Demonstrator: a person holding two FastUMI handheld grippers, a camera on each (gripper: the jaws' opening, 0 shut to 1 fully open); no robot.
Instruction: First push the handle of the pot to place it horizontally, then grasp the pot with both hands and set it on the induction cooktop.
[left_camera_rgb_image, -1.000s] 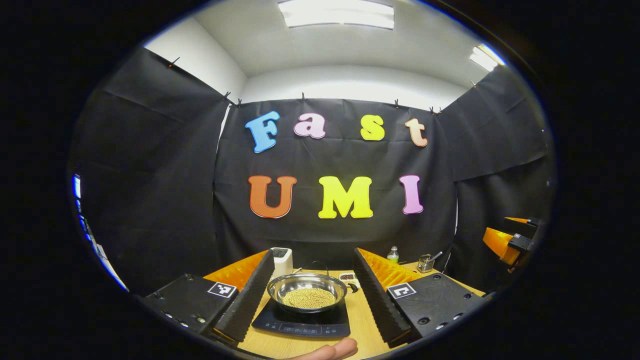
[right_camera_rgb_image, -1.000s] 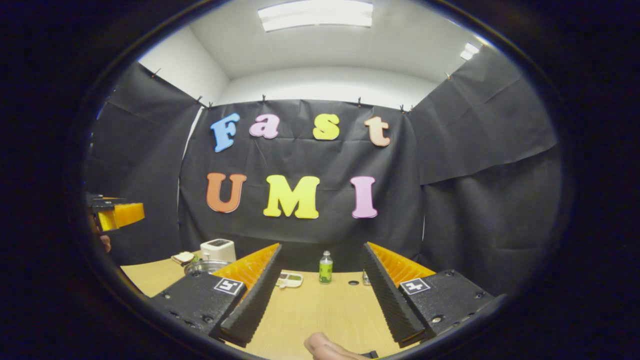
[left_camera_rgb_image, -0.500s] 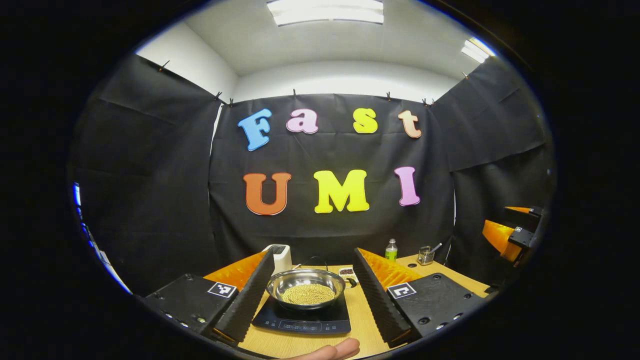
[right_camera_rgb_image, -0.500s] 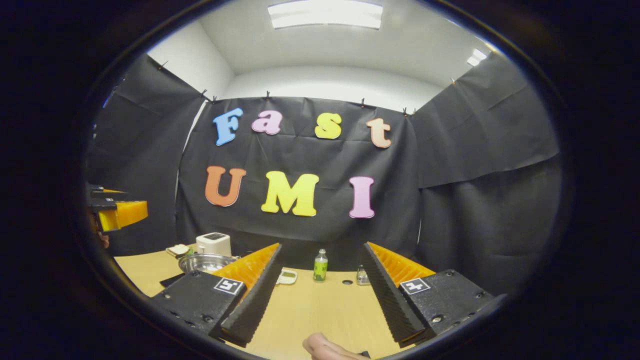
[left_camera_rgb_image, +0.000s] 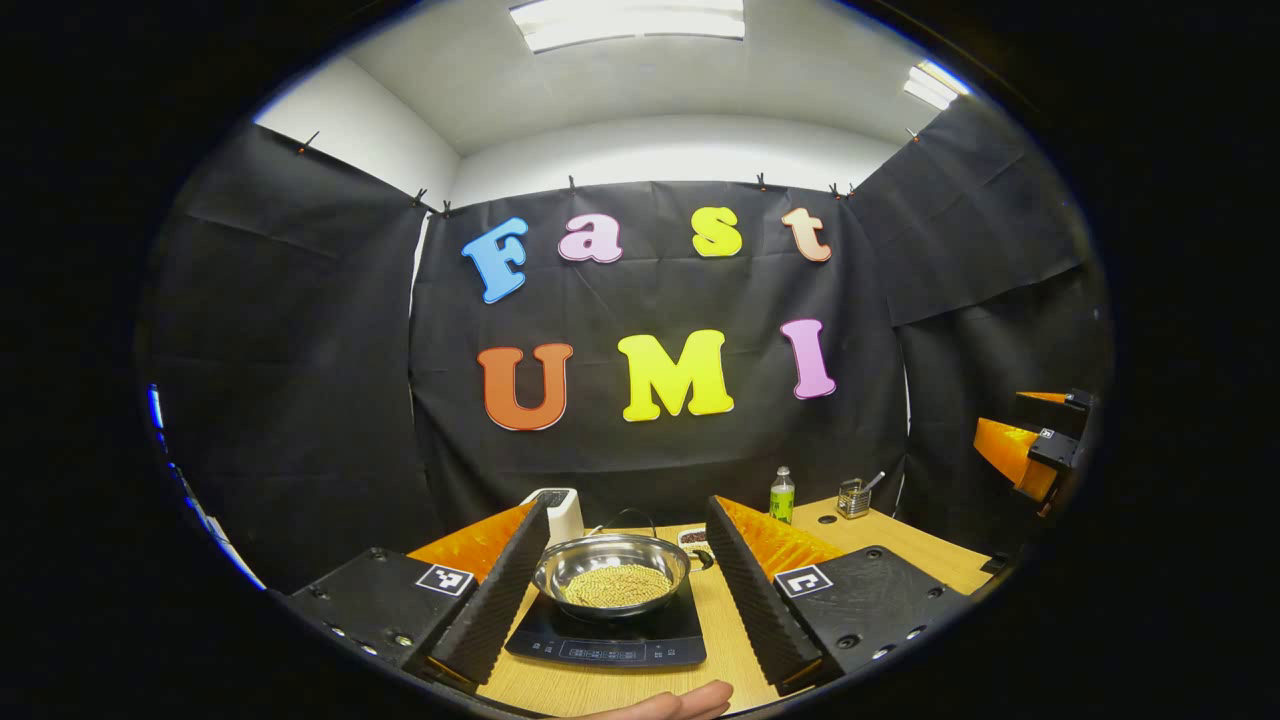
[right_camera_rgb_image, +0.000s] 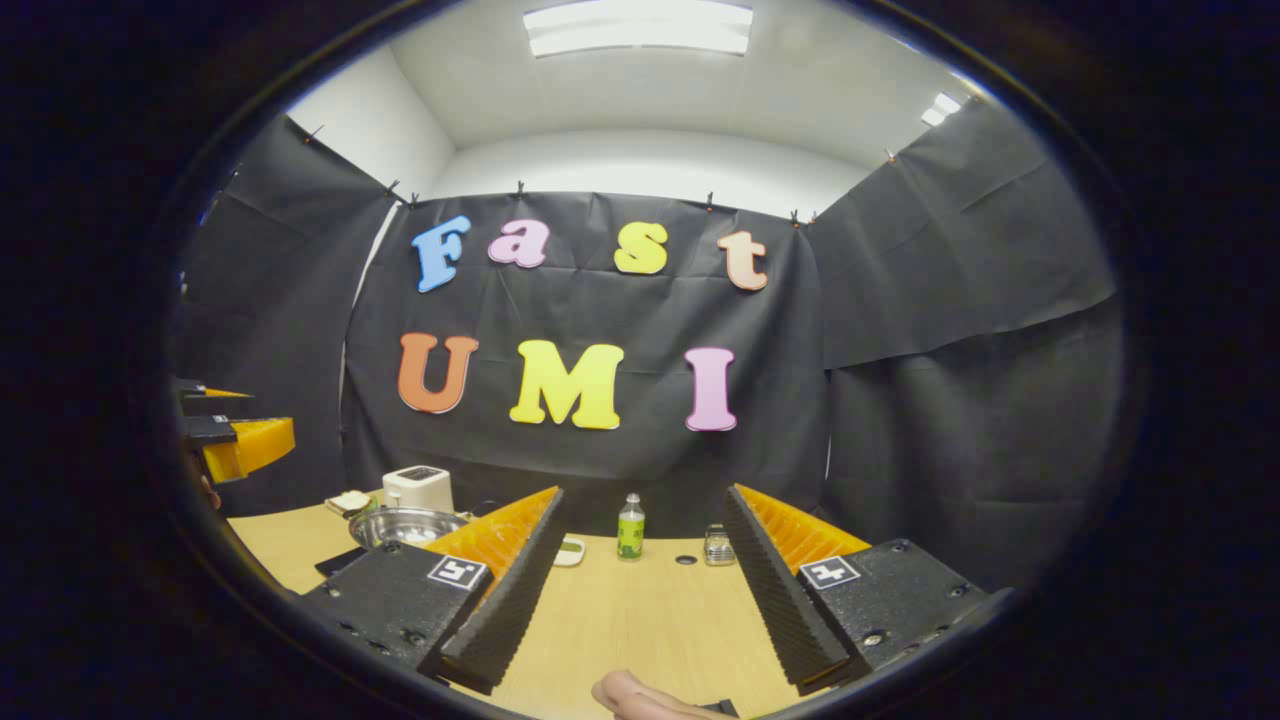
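pot (left_camera_rgb_image: 613, 578) on cooktop (left_camera_rgb_image: 608, 640), both tools (left_camera_rgb_image: 612, 592) (right_camera_rgb_image: 640, 600) spread wide, holding nothing, above table (right_camera_rgb_image: 640, 620)

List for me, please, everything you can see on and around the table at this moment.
pot: one, silver, filled with small yellowish grains, sitting on the induction cooktop.
induction cooktop: one, black, near table edge.
toaster: one, white, behind the pot.
bottle: one, green, at the back of the table.
utensil holder: one, metal, right of the bottle.
small dish: one, white, right of the pot.
table: one, light wood.
left hand-held gripper: one, open, fingers either side of the pot, apart from it.
right hand-held gripper: one, open, over bare table.
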